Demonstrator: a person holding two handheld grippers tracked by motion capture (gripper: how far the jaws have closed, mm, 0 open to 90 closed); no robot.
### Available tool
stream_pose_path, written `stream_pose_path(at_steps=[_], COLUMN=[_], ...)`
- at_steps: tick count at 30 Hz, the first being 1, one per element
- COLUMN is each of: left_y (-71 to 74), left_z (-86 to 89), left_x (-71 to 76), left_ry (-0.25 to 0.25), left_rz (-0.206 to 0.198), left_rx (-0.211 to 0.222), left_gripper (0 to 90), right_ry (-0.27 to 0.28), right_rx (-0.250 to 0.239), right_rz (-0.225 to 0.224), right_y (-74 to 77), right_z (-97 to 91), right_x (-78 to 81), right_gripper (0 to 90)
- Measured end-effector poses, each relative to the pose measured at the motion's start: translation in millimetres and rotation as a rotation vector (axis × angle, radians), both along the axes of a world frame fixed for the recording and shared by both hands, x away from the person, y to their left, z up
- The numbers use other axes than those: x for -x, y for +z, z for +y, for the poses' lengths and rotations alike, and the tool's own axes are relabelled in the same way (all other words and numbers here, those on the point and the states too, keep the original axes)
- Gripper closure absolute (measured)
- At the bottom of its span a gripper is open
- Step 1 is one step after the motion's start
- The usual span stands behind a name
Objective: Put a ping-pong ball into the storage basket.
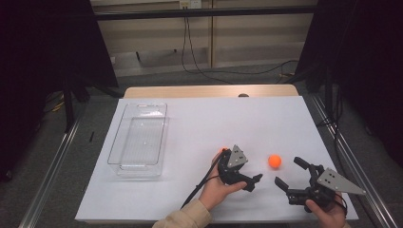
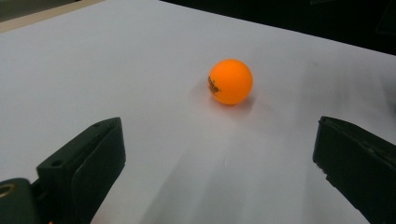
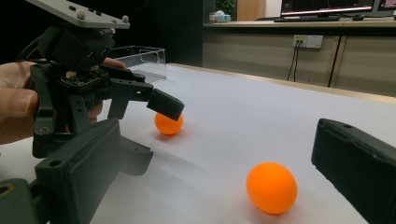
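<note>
Item: orange ball loose on white tabletop, between spread-jawed left gripper and right gripper; risk: nudged, rolls off.

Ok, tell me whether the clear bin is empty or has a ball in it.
Empty: the clear bin holds nothing, and both orange balls lie on the white table.
</note>
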State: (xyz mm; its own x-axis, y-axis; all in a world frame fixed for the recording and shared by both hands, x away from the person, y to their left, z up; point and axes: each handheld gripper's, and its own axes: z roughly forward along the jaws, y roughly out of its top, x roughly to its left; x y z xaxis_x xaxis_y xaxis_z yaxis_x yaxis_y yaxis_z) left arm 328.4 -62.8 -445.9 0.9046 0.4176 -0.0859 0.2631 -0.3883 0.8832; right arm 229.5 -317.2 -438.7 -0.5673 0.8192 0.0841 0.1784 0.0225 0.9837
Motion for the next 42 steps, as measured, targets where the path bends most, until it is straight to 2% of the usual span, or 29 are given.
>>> stream_pose_path(at_steps=[2,5,12,22,25,27,34,38,42], left_y=[0.0,-0.7,-0.4,-3.1,-3.7,-4.5,-3.8,-1.8,-1.7], left_z=[-0.7,-2.5,-6.2,-8.2,-8.7,-9.7,-12.1,-14.5,-18.2], left_x=[-0.1,-0.6,-2.5,-5.4,-6.4,-7.0,-9.0,-10.6,-11.9], left_ry=[-0.017,-0.009,-0.005,0.004,0.002,0.003,0.018,0.013,0.013], left_rz=[-0.006,-0.005,0.006,0.021,0.015,0.022,0.035,0.028,0.038], left_rx=[-0.002,-0.013,-0.002,-0.017,-0.025,-0.018,-0.021,-0.030,-0.034], left_gripper=[1.8,1.7,1.8,2.8,3.1,3.4,4.1,4.1,4.1], right_ry=[0.000,0.000,0.001,0.003,0.006,0.006,0.006,0.007,0.007], right_rx=[0.000,0.000,-0.002,-0.001,0.001,0.000,0.001,0.001,0.001], right_rz=[0.000,0.001,0.000,0.000,0.001,0.001,0.000,0.000,0.000], right_y=[0.0,0.0,0.2,0.2,0.2,0.2,0.3,0.3,0.5], right_z=[0.1,-0.1,-0.2,-0.3,-0.1,-0.1,0.0,0.0,0.2], right_x=[0.1,0.1,0.1,-0.1,0.0,0.0,0.1,0.1,0.3], right_gripper=[1.9,1.8,1.9,1.9,1.9,1.8,1.9,1.9,1.9])
